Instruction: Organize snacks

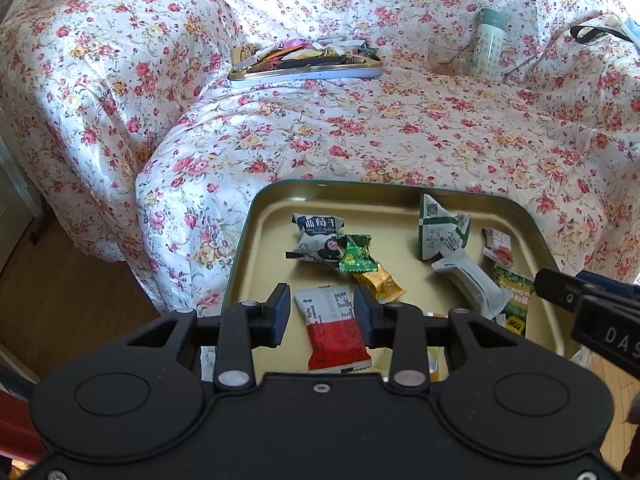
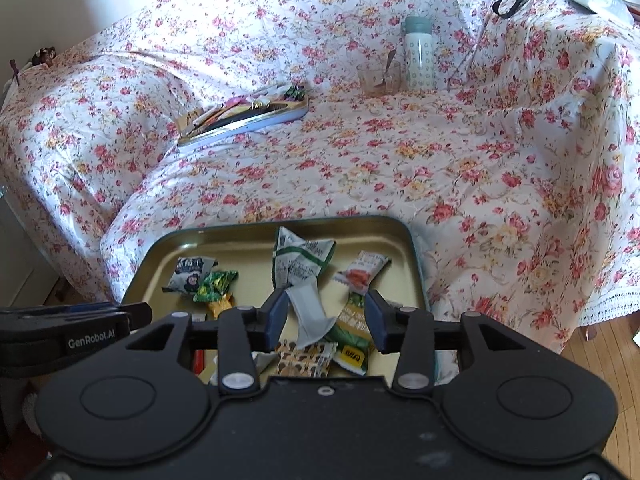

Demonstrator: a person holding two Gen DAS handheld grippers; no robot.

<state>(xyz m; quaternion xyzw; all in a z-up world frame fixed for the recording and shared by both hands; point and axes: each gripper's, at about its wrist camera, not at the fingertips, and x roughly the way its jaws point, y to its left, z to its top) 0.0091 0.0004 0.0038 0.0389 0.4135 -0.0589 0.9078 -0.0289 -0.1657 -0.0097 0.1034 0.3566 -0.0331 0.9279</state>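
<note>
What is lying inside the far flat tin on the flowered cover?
The far tin holds a heap of mixed wrappers, pink, yellow and dark ones. Its low rim and the shallow angle hide whatever lies beneath them.

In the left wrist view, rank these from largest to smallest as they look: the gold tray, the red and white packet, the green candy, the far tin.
1. gold tray
2. far tin, though distance shrinks it, so its true size is unsure
3. red and white packet, enlarged by nearness to the camera
4. green candy
</note>
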